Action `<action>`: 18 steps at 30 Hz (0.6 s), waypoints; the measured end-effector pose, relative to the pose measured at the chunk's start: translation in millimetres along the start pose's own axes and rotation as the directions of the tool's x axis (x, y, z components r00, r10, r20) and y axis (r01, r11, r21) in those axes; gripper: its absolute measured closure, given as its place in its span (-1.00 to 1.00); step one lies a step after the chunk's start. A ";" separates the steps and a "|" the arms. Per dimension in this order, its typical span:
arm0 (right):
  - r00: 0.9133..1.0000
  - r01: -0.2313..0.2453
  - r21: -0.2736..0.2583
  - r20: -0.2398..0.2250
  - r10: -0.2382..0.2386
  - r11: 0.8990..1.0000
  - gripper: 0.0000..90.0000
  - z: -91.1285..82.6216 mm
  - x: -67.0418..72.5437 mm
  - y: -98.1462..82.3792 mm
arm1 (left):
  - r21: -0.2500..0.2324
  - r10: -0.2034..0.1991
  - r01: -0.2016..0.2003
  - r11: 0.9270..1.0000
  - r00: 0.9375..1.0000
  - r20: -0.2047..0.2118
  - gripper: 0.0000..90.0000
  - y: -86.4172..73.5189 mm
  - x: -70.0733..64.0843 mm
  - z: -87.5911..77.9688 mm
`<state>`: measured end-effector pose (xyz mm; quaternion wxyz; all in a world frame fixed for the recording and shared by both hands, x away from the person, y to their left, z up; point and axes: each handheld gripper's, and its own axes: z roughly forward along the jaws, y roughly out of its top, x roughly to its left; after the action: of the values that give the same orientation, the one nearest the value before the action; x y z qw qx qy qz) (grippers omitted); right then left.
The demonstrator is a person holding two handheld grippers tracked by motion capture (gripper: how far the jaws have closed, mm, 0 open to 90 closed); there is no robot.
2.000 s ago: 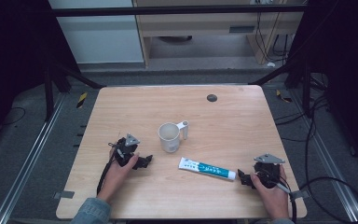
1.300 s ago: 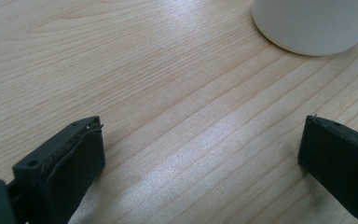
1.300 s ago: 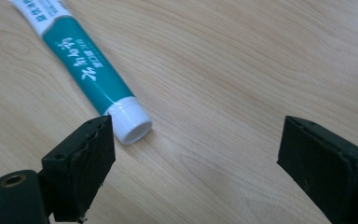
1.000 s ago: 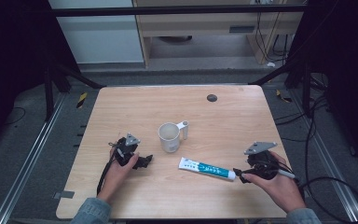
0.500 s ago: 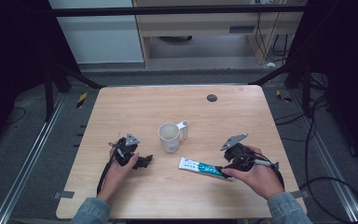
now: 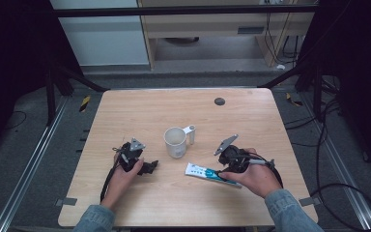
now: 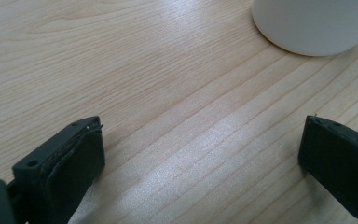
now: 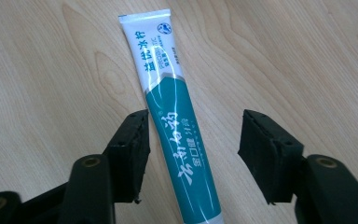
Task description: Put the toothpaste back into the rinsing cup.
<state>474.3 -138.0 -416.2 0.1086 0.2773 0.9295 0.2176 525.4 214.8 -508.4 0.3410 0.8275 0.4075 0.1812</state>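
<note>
A: Right gripper [image 8: 193,158] straddles the white-and-teal plastic toothpaste tube [image 8: 175,121], which lies flat on the light wooden table [image 6: 140,116], just right of and nearer the person than the white ceramic mug [image 6: 175,141]. One pad sits at the tube's edge, the other stands clear of it. No pinch yet.

B: Why that spot?

A: Jaws are set across the tube's body, not the crimped tail. My guess: firmer purchase for a lift, and the mug is close for a drop-in.

B: Left?

A: Left gripper [image 7: 200,154] rests on the table left of the mug, fingers spread wide, nothing between them. Looks parked, aimed toward the mug base.

B: Changes from earlier?

A: Right hand [image 6: 251,176] came in from well right of the mug to the tube, and its jaws have just been closing around it. Tube, mug and left hand are unmoved.
</note>
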 end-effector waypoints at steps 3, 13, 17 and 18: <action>1.000 0.007 0.015 -0.009 -0.007 1.000 0.09 5.4 -1.4 2.1 | 0.000 0.000 0.000 1.000 1.000 0.001 -1.00 0.0 0.0 0.0; 0.999 0.036 0.043 -0.042 -0.034 0.998 0.00 22.0 0.8 12.3 | 0.000 0.000 0.000 1.000 1.000 0.000 -1.00 0.1 0.1 0.0; 0.998 0.046 0.048 -0.048 -0.044 0.998 0.01 24.7 1.4 13.7 | 0.000 0.000 0.000 1.000 1.000 0.001 -1.00 0.1 0.1 0.0; 0.998 0.043 0.051 -0.054 -0.040 0.998 0.01 25.6 1.7 13.9 | 0.000 0.000 0.000 1.000 1.000 0.001 -1.00 0.1 0.1 0.1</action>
<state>487.7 -117.8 -432.5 0.0812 0.2547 0.9430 0.1981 525.6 214.8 -508.4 0.3412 0.8277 0.4072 0.1810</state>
